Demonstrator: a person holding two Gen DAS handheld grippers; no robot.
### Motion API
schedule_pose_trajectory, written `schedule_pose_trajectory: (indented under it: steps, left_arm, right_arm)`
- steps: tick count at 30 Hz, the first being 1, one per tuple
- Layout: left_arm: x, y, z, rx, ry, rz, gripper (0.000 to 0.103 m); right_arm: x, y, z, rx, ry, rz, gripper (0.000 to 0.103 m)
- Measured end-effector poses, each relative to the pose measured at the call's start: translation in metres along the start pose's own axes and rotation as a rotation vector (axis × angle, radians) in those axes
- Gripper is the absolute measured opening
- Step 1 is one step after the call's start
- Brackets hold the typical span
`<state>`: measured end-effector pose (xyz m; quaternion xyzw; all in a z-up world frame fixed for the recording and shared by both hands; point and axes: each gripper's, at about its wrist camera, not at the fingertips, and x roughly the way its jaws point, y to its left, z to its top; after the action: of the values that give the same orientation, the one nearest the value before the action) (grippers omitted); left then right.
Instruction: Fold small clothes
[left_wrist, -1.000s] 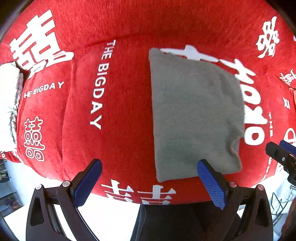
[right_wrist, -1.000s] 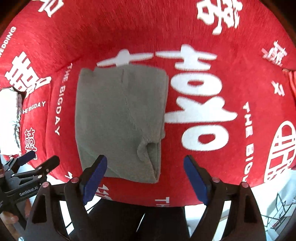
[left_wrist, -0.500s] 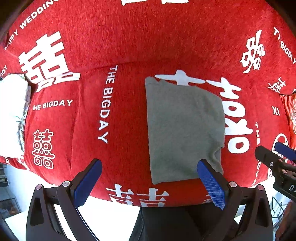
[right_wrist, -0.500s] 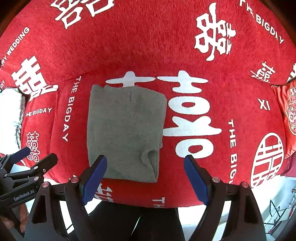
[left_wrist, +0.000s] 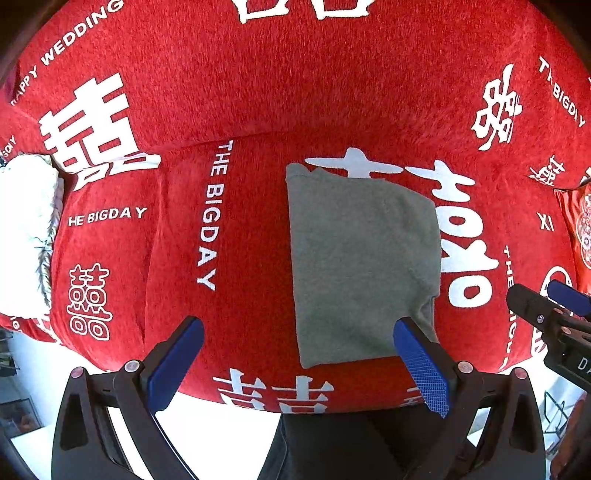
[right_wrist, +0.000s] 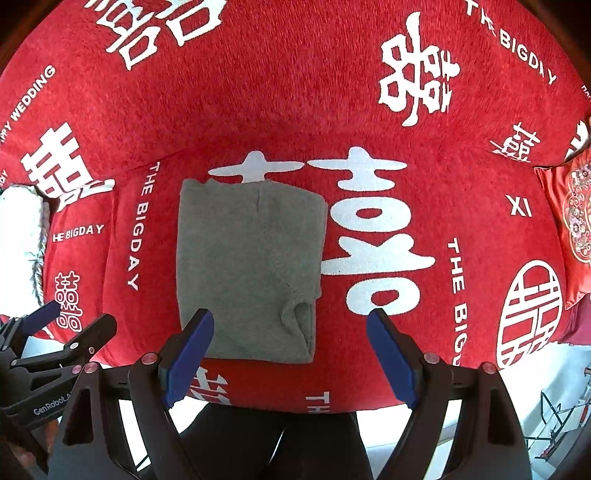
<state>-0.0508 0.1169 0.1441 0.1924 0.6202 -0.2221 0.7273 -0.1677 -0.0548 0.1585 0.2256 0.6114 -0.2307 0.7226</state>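
The grey garment (right_wrist: 251, 273) lies folded into a neat rectangle on the red sofa cover (right_wrist: 295, 110), apparently finished, so both the left claw (left_wrist: 299, 365) and right claw (right_wrist: 291, 354) hover wide and empty above it.

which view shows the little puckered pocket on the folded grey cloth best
The right wrist view. There the folded grey knit cloth lies nearly centred, and the puckered pocket at its near right corner shows whole between the open blue pads. In the left wrist view the cloth sits off to the right and a blue pad covers that corner.
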Motion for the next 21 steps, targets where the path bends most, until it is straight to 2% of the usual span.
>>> schedule_pose_trajectory:
  steps: [21]
  left_arm:
    - [-0.0033, 0.0030, -0.0011, -0.006, -0.005, 0.004, 0.103]
  right_arm:
    - [-0.0015, 0.0013, -0.0011, -0.002, 0.001, -0.003, 0.087]
